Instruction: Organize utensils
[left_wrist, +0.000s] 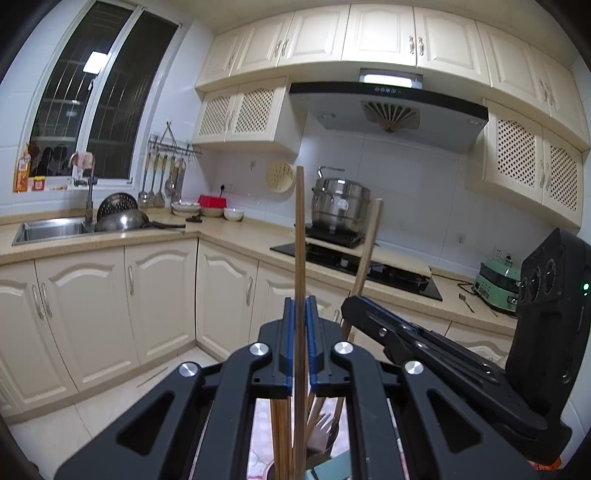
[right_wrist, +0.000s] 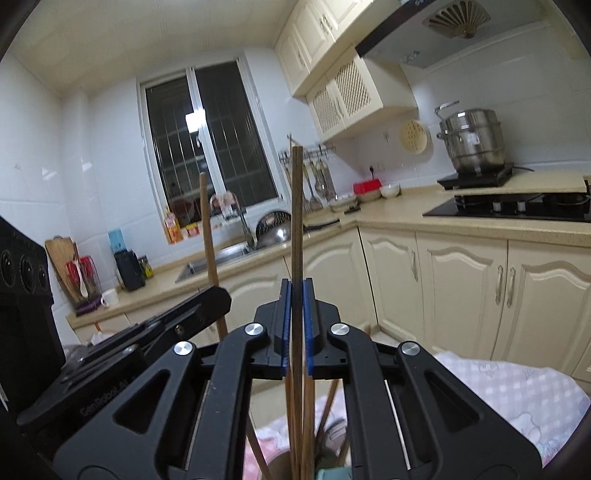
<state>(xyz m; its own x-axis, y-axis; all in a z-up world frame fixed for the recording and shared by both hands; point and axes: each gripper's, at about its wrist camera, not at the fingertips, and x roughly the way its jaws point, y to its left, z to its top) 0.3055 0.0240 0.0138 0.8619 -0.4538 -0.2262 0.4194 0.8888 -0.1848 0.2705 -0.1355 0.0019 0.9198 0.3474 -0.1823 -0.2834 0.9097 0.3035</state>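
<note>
left gripper (left_wrist: 300, 314): jaws pinching one long brown wooden chopstick (left_wrist: 300, 236), stick upright, top end well above the blue pads (left_wrist: 289, 325).
right gripper (right_wrist: 295, 314): jaws pinching a second, darker wooden chopstick (right_wrist: 296, 221), also upright between its blue pads (right_wrist: 284, 317).
relative pose: the two grippers sit close side by side, angled toward each other; each shows in the other's view with its stick leaning slightly.
remaining utensils: a bundle of wooden chopsticks (right_wrist: 295, 424) stands directly below both grippers, apparently in a holder; its rim is mostly hidden, so can't confirm.
surface below: pink-and-white checked cloth (right_wrist: 517, 387) under the bundle.
background: cream kitchen bench (left_wrist: 236, 236) with sink, far off and not involved.
step (judgement): sticks look lifted clear of, or about to go into, the bundle; can't tell which.
risk 1: thin round stick in flat pads may pivot or slip if the grip loosens.
risk 2: grippers this close may collide, knocking either stick askew.
risk 3: lower ends are hidden by the gripper bodies; a blind descent could snag the bundle and tip it.
</note>
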